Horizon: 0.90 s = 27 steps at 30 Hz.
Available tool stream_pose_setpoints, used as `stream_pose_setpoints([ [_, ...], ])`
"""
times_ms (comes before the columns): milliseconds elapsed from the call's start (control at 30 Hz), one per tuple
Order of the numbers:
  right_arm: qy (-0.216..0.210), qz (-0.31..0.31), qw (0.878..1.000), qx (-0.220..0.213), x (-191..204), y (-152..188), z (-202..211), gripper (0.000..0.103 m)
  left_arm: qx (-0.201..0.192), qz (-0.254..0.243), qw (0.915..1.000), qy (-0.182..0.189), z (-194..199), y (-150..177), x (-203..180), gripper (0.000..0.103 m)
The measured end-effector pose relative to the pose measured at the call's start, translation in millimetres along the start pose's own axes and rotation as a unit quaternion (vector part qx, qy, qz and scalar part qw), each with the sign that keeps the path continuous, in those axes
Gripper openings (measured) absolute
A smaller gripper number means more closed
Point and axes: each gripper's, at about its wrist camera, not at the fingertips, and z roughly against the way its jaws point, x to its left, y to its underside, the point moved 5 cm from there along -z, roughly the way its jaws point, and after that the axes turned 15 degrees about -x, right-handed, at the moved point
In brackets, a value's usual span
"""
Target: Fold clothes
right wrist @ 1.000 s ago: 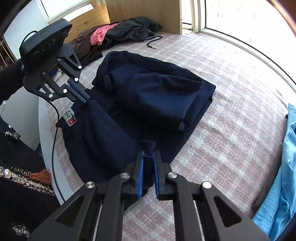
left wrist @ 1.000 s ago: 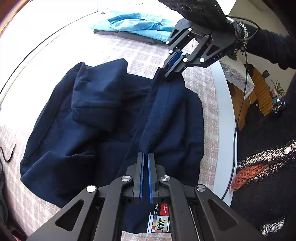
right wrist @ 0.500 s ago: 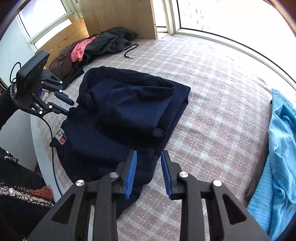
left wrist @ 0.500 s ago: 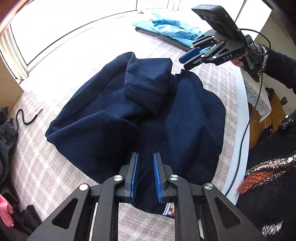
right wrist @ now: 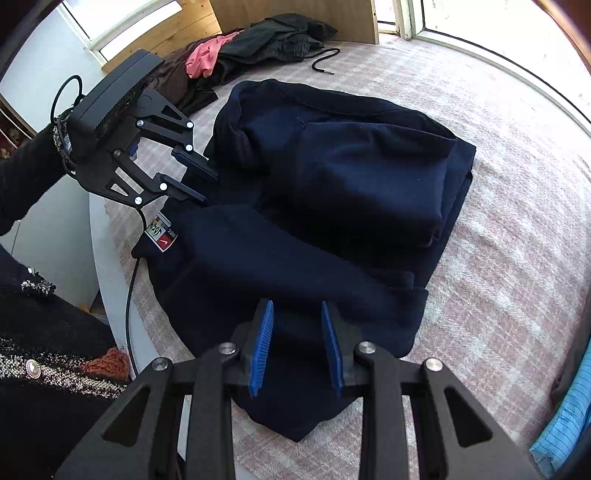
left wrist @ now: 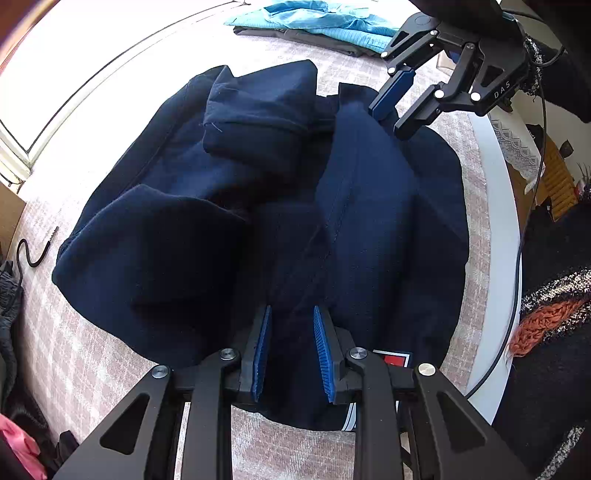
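- Navy garment: a thick, fleecy dark blue piece lying on the pink checked table cover, at the middle of both views, with one panel laid over at 1 o'clock of the left view and a doubled sleeve or flap bunched toward 11 o'clock; a woven label shows at its edge near the table rim
- Handling, as a judgement: soft and limp, fairly heavy for cloth, likely to sag between two holds and to keep its bulk at the folds; it is not slippery or fragile. Best taken at a hem edge or corner through all layers, one hold at each end of the same edge
- Folded light blue clothes sit at 12 o'clock of the left view, well apart; a dark and pink heap lies at 11 o'clock of the right view
- Left gripper: jaws spread apart, nothing pinched, over the near hem
- Right gripper: jaws likewise apart and empty, above the opposite edge
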Motion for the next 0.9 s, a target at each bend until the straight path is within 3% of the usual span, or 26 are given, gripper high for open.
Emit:
stream_pose_setpoints([
  [167,0.001,0.0,1.0,0.004,0.5,-2.3,-6.0,0.027,0.003,-0.007,0.9999,0.008,2.8,3.3,3.8,0.021],
  [233,0.002,0.001,1.0,0.005,0.6,-2.9,-6.6,0.027,0.003,-0.004,0.9999,0.009,10.8,8.4,9.0,0.004],
  [333,0.006,-0.002,1.0,0.001,-0.1,-4.0,-6.5,0.027,-0.004,0.007,0.9999,0.008,16.8,11.4,12.8,0.003],
  [467,0.011,-0.013,1.0,-0.007,-3.7,-3.6,-3.5,0.027,-0.034,0.044,0.9982,-0.023,36.3,12.7,26.7,0.002],
  [567,0.015,-0.024,1.0,-0.013,-8.3,-4.4,-2.5,0.027,-0.059,0.095,0.9933,-0.029,51.9,18.6,38.6,0.003],
  [733,0.019,-0.048,0.999,-0.014,-19.2,-6.2,-2.3,0.027,-0.029,0.094,0.993,-0.066,47.7,26.8,43.3,0.007],
  [800,-0.023,-0.067,0.997,-0.01,-15.5,-5.1,-4.0,0.027,-0.039,0.103,0.9923,-0.057,52.1,18.2,41.6,0.01],
  [867,-0.064,-0.081,0.995,-0.013,-6.6,-5.0,-9.8,0.027,-0.067,0.104,0.9922,-0.019,58.5,0.7,29.6,0.013],
  [900,-0.059,-0.081,0.995,-0.008,-6.7,-4.4,-17.1,0.027,-0.075,0.099,0.9922,0.007,58.8,-7.4,21.2,0.016],
])
